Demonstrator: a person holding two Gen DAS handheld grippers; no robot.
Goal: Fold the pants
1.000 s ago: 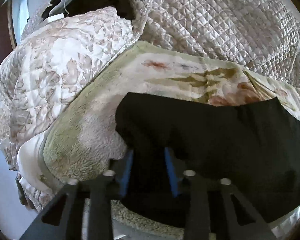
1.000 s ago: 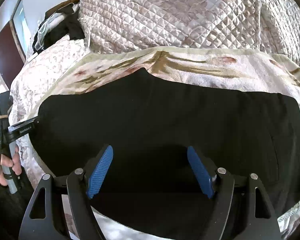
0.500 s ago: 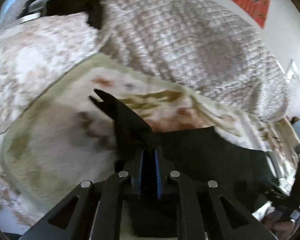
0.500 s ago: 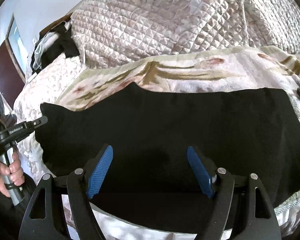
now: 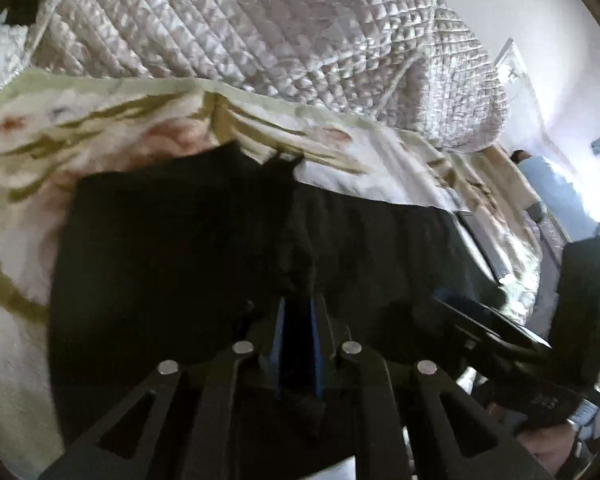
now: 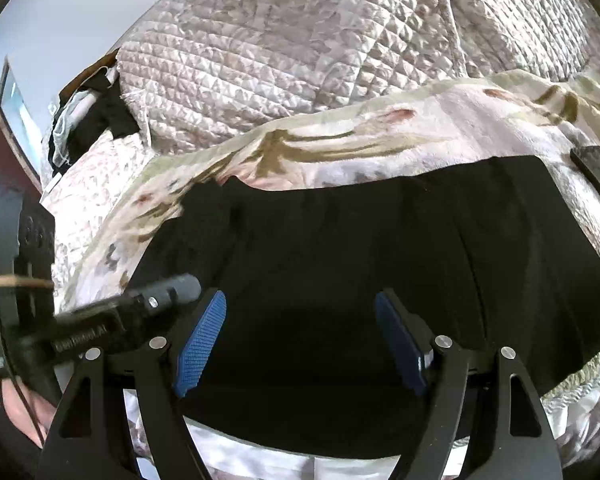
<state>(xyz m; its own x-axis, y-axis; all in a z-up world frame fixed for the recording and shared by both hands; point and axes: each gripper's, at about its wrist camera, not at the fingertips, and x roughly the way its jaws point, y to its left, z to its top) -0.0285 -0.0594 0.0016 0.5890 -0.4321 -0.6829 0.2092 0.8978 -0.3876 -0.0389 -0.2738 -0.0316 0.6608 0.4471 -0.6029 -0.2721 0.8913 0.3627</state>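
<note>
1. Left gripper [image 5: 296,332]: blue pads nearly together, clenched on a fold of the black pants [image 5: 172,248]; dark cloth fills the narrow gap between them.
2. Right gripper [image 6: 300,336]: jaws spread wide, released, holding nothing. The blue pads [image 6: 200,340] sit over the near part of the pants [image 6: 360,248]; contact with the cloth cannot be told.
3. Count: one pair of black pants, two grippers, one floral fleece blanket [image 6: 340,136], one quilted satin bedspread [image 6: 300,52].
4. Pants lie spread across the blanket on the bed, long side running left to right, near edge at the bed's front. In the left wrist view a lifted flap lies doubled over the rest.
5. In the right wrist view the left gripper's tip [image 6: 172,292] reaches in from the left over the pants' left end, just beside the right gripper's left finger.
6. Surroundings: dark clothing heap [image 6: 96,120] behind the blanket's far left; a flat dark object [image 6: 596,168] on the blanket at the pants' right end.
</note>
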